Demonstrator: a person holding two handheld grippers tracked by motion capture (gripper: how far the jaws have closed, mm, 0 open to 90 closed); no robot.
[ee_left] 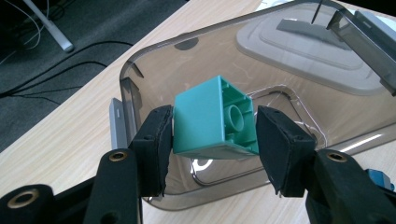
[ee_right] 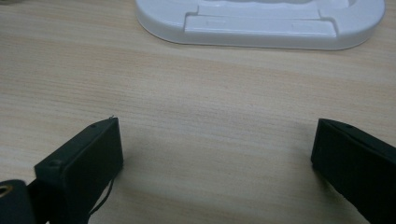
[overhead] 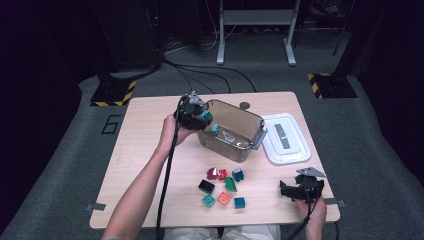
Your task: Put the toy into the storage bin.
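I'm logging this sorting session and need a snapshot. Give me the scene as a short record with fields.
left gripper: shut on the teal block, held over the open clear bin
right gripper: open, nothing between its jaws, low over the table
lid: white, flat on the table beside the bin
loose blocks: small cluster on the table in front of the bin

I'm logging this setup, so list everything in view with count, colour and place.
table: one, light wood, centre.
bin: one, clear smoky plastic, far middle of table, open.
lid: one, white, flat beside the bin.
held block: one, teal, between the left claw's pads above the bin.
loose blocks: about eight, red, orange, green, teal, black, near middle of table.
left claw: shut on the block, at the bin's rim.
right claw: open, resting low at near right corner.
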